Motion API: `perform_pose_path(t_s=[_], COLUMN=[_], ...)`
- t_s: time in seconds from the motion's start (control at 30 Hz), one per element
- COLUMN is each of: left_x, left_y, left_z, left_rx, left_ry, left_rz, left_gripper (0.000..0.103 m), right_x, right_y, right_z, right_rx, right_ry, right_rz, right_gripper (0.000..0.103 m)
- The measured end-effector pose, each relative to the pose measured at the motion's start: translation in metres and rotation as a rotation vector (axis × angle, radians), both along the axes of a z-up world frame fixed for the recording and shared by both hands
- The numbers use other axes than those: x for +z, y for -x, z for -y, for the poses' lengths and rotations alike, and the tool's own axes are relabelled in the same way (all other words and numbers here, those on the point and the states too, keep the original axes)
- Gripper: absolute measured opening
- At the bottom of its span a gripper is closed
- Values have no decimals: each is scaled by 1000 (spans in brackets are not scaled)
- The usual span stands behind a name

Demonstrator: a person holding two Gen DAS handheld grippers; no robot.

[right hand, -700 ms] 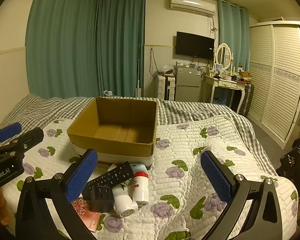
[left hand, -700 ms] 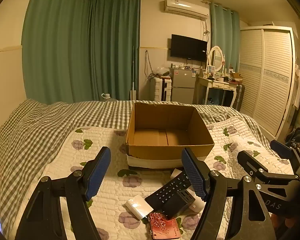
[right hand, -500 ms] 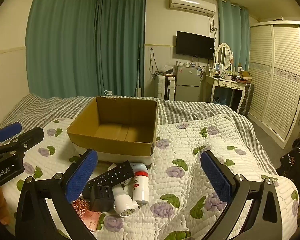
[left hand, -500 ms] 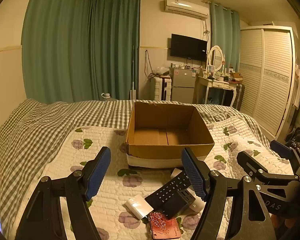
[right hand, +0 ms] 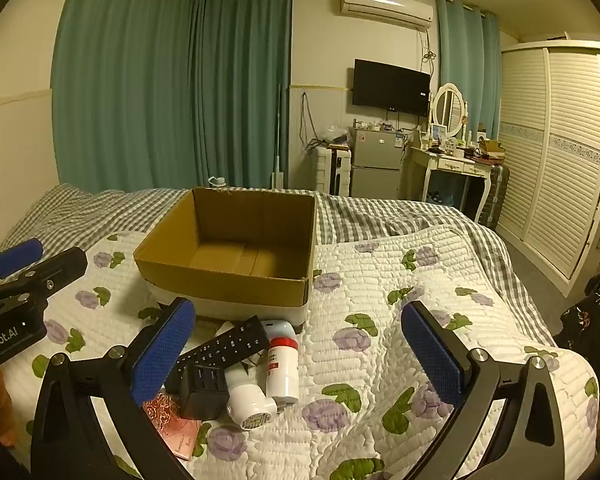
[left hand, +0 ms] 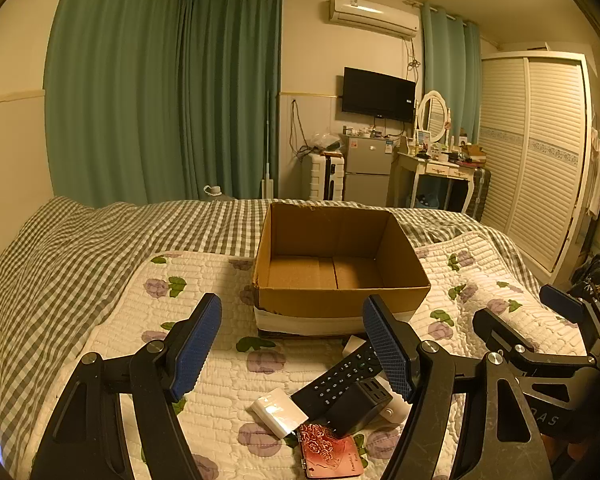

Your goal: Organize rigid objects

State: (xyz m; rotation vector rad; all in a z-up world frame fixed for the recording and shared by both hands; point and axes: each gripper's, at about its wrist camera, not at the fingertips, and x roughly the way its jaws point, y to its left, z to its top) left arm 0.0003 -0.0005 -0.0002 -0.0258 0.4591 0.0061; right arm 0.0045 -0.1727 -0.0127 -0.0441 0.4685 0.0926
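An empty cardboard box [left hand: 340, 300] [right hand: 228, 284] sits on the flowered quilt. In front of it lies a pile: a black remote [left hand: 336, 378] [right hand: 220, 346], a black charger block [left hand: 360, 404] [right hand: 202, 392], a white box [left hand: 279, 412], a red patterned card case [left hand: 332, 454] [right hand: 172, 424], a red-and-white bottle [right hand: 283, 364] and a white adapter [right hand: 248, 400]. My left gripper [left hand: 296, 348] is open and empty above the pile's left side. My right gripper [right hand: 300, 356] is open and empty above the pile's right side.
The bed carries a grey checked blanket [left hand: 80, 248] to the left and behind. Beyond the bed stand a small fridge [left hand: 366, 172], a dressing table [left hand: 440, 168] and a louvred wardrobe [left hand: 540, 152]. A dark bag [right hand: 592, 320] lies off the bed's right side.
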Motion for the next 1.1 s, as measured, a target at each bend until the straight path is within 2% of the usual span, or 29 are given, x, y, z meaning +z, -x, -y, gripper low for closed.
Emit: perform_pose_path(t_s=[1.1], left_x=[0], left_y=[0], left_z=[0], left_rx=[1], left_ry=[1], left_rz=[-1], left_gripper=[76], right_x=[-4], right_y=[1], right_z=[-3], right_rx=[1], right_ry=[2], right_rz=[-6], right_gripper=[103])
